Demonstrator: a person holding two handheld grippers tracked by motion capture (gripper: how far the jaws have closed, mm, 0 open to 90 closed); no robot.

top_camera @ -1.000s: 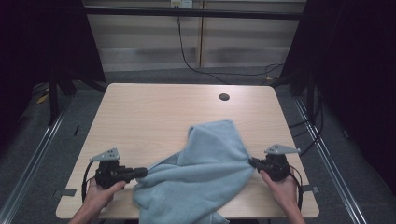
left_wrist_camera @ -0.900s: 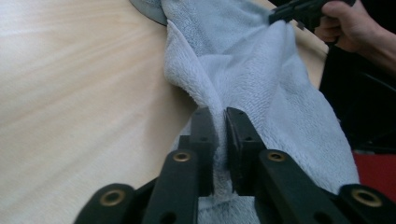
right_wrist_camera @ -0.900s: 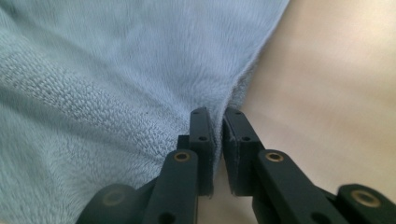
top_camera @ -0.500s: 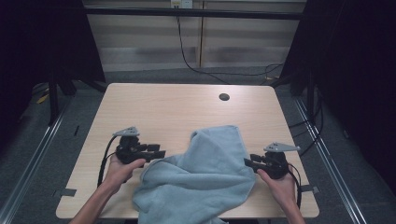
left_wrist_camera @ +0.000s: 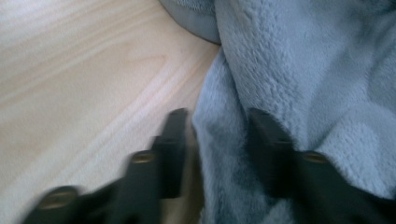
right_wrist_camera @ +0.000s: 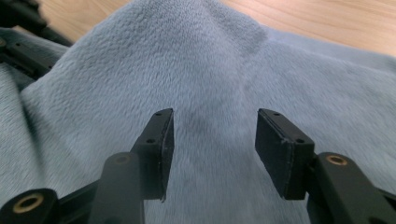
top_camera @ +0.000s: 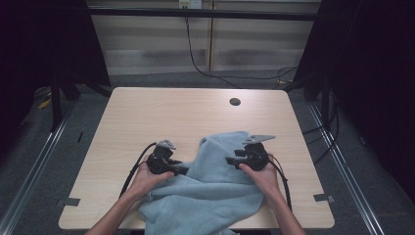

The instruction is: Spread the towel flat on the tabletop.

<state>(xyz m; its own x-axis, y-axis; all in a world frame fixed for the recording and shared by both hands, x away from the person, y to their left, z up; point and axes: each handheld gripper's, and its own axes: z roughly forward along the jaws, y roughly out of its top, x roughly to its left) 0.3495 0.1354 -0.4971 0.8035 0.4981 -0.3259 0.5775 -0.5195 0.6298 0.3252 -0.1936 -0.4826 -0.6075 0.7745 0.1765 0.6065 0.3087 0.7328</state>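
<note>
The light blue fleece towel [top_camera: 215, 188] lay bunched on the near half of the wooden table [top_camera: 147, 117], its lower edge spilling over the near rim, a raised fold standing between my two hands. In the high view my left gripper [top_camera: 181, 170] sat at the towel's left edge, touching the cloth. In the left gripper view [left_wrist_camera: 215, 126] its jaws stood apart with a thick fold of the towel [left_wrist_camera: 299, 84] between them; they had just been closing on it. The left jaw [left_wrist_camera: 173, 135] rested beside the cloth over bare wood [left_wrist_camera: 70, 70], the right one lay sunk in the pile, and blur kept me from telling whether the pads actually pressed the fold.

My right gripper [top_camera: 229, 160] rested on top of the towel, pointing left toward the raised fold. In the right gripper view [right_wrist_camera: 214, 140] its jaws had just been opening: they stood wide apart, hovering over the hump of fleece [right_wrist_camera: 205, 60], gripping nothing. A round cable hole [top_camera: 235, 102] sat in the far part of the table, well apart from the towel.
</note>
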